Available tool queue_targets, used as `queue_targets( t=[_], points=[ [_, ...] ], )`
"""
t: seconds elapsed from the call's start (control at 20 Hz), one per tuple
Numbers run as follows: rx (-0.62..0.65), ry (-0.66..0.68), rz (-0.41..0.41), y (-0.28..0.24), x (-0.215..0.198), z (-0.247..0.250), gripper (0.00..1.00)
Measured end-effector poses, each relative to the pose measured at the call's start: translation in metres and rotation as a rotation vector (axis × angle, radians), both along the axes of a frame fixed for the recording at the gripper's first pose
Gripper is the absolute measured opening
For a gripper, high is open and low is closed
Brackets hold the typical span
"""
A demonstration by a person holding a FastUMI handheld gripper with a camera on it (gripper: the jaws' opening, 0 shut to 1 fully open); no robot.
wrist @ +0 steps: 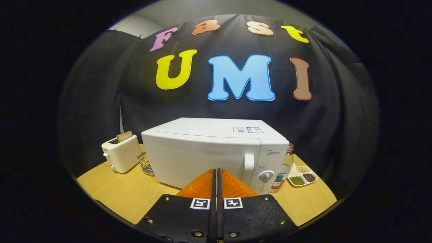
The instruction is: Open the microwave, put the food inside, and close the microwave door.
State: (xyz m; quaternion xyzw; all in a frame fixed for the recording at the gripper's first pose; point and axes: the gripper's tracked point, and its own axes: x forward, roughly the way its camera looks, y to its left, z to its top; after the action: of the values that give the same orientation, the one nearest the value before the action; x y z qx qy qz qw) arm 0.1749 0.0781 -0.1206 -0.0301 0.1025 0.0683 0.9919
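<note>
- Facing the white microwave [206, 152] on the wooden table [111, 192], door closed, just ahead of my gripper [216, 172], fingers pressed together on nothing.
- Beside it: toaster [121, 152], wire basket [147, 164], bottle [285, 167], divided dish [302, 175].

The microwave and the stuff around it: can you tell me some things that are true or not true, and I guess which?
1. The microwave door is shut. True.
2. The gripper fingers are wide open. False: they are pressed together, holding nothing.
3. A toaster with bread in it stands beside the microwave. True.
4. The bottle lies flat on the table. False: it stands upright beside the microwave's dial side.
5. The divided dish holds beans or grains. True.
</note>
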Motion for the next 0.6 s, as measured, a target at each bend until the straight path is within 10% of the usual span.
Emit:
queue_targets(
  t=[0.1,0.45,0.6],
  points=[
    [0.015,-0.038,-0.005,0.000,-0.034,0.028,0.07],
    [0.047,-0.090,-0.039,-0.012,-0.124,0.048,0.95],
    [0.038,-0.097,-0.070,-0.024,-0.151,0.048,0.97]
  ],
)
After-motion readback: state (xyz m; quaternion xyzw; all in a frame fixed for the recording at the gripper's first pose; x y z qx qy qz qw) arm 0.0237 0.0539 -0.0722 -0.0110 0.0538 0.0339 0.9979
